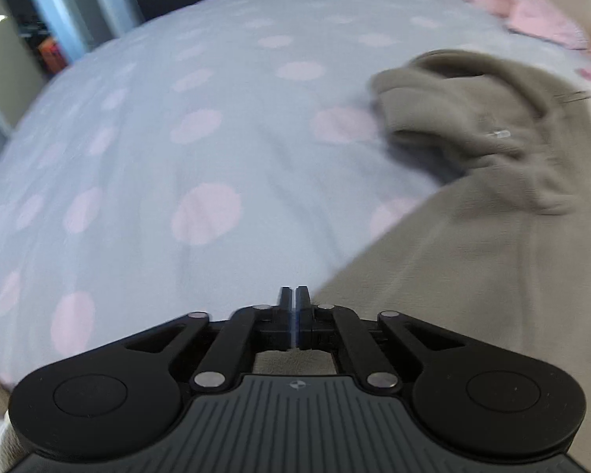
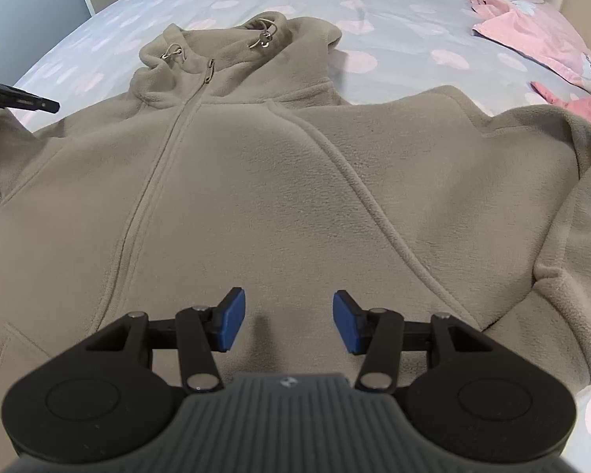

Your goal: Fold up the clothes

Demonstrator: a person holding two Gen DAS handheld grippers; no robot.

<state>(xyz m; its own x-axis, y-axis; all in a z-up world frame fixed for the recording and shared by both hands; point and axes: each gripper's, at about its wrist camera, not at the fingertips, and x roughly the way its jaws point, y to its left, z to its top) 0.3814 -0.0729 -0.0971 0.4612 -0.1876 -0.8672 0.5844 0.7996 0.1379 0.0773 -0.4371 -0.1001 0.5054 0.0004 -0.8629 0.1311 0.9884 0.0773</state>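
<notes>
Only right view shows hoodie [image 2: 256, 197] zipper [image 2: 169, 138], pink garment [image 2: 532, 35]

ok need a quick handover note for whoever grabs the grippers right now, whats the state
Left gripper: jaws together, nothing visibly pinched, at the hoodie's left edge.
Right gripper: open, empty, over the lower front of the hoodie.
Grey fleece hoodie: spread front up on the dotted bedsheet, zipped, hood at the far end, the right-hand sleeve out to the side.
Pink clothes lie at the far right.
Done: laid flat. Left: all folds, sleeves first.
</notes>
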